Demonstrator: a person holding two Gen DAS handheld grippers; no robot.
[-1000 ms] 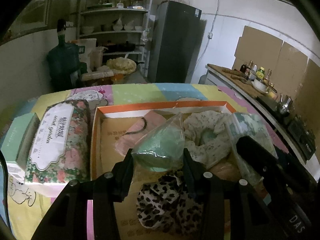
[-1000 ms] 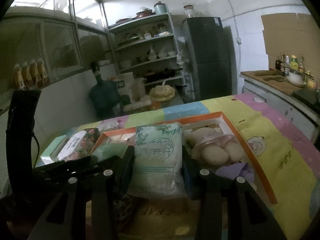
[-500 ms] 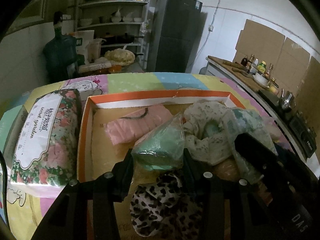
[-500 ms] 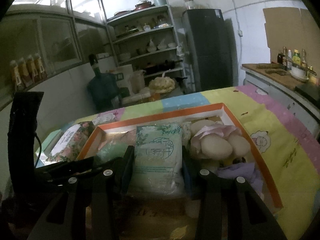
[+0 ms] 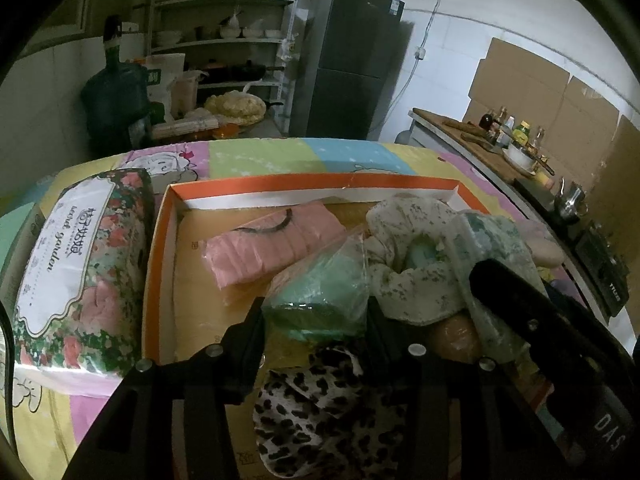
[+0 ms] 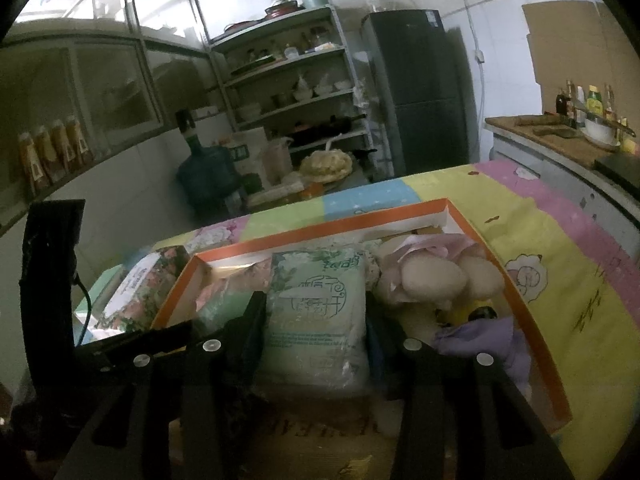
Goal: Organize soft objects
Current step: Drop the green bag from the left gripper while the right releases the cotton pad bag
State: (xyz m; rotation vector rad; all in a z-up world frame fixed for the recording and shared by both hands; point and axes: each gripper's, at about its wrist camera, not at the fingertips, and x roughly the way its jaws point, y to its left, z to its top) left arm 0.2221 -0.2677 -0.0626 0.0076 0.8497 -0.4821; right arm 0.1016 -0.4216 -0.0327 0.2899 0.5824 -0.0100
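An orange-rimmed cardboard box [image 5: 256, 183] lies on the table and holds soft items. My left gripper [image 5: 316, 312] is shut on a green item in a clear bag [image 5: 324, 292] above the box. Below it lie a pink folded cloth [image 5: 272, 248], a leopard-print cloth [image 5: 320, 412] and a floral cream cloth [image 5: 404, 248]. My right gripper [image 6: 316, 312] is shut on a pale green tissue pack [image 6: 318, 300] over the same box [image 6: 320, 228]. A plush toy [image 6: 436, 276] and a purple cloth [image 6: 476, 344] lie at the box's right side.
A floral tissue pack [image 5: 76, 272] and a green box [image 5: 16, 236] lie left of the orange box on the patterned tablecloth [image 5: 260, 156]. A counter with bottles [image 5: 508, 132], a fridge [image 5: 352, 60] and shelves [image 5: 224, 40] stand behind.
Both grippers have moved slightly back and up over the box with their packs still held. The pink cloth shows more fully in the left wrist view.
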